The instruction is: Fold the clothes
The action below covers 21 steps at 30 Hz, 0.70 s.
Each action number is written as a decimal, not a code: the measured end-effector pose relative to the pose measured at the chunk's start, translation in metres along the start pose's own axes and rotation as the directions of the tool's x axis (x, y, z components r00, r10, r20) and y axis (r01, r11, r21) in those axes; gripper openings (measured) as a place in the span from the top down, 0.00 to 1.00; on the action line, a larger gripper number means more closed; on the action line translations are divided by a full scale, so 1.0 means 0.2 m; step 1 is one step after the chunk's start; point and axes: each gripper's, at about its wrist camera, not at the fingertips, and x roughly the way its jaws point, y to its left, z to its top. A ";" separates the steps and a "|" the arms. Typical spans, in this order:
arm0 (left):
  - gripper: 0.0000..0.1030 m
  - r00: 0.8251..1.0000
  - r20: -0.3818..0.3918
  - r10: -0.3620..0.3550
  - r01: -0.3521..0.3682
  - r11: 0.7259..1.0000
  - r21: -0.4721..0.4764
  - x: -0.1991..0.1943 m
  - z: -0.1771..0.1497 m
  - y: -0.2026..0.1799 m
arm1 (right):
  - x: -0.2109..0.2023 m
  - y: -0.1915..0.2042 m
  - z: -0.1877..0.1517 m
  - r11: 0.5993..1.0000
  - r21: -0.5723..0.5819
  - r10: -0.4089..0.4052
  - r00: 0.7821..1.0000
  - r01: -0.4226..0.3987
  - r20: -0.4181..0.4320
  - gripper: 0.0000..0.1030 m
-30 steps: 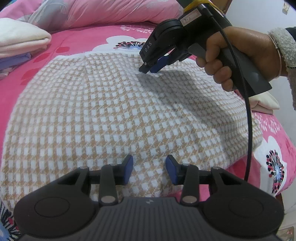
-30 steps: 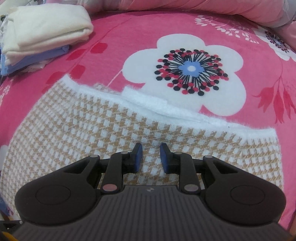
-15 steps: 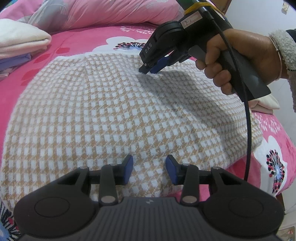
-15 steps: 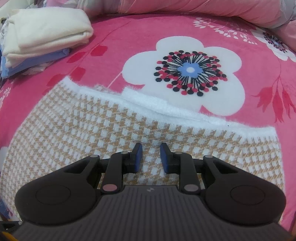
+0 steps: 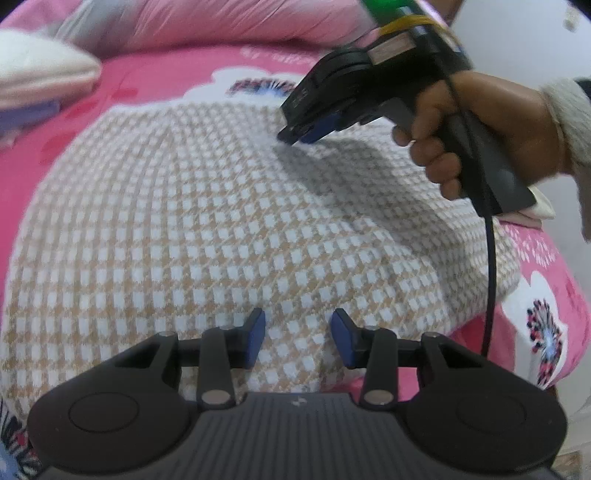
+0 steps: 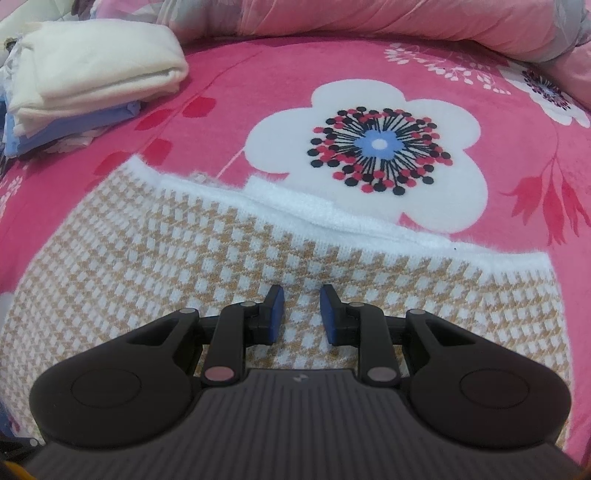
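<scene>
My left claw (image 5: 297,338) hangs with its blue pads apart over the near edge of the checked sweater (image 5: 229,229), nothing pinched between them. My right claw (image 6: 302,314) also has its pads parted, more narrowly, over the same sweater (image 6: 155,273) just short of its fuzzy white hem (image 6: 332,218); seen from the left wrist camera, its tips (image 5: 303,133) reach down to the knit, and I cannot tell whether they touch it. Some pale lettering sits on that claw's black side, too blurred to read. The sweater lies spread flat on a bed with a pink blanket (image 6: 517,155) printed with big white flowers. A folded pile of cream and blue clothes (image 6: 85,85) sits at the far left, and a rolled pink quilt (image 6: 369,16) runs along the back.
</scene>
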 end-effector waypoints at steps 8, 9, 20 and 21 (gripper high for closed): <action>0.55 0.996 -0.087 -0.002 0.001 1.000 -0.006 0.00 0.07 0.00 | 0.00 0.00 0.01 1.000 0.015 -0.002 1.000 0.002 -0.012 0.79; 0.53 0.996 -0.089 -0.005 0.004 1.000 -0.007 0.00 0.06 0.00 | 0.00 -0.01 0.00 1.000 0.022 -0.001 1.000 0.001 -0.007 0.79; 0.25 0.993 -0.122 -0.006 0.007 1.000 0.006 -0.10 0.05 0.01 | -0.11 -0.01 -0.05 0.992 0.125 -0.018 0.997 0.009 0.075 0.71; 0.24 0.993 -0.121 -0.005 0.006 1.000 0.009 -0.11 0.05 0.02 | -0.16 -0.02 -0.07 0.990 0.141 -0.010 0.996 -0.001 0.084 0.66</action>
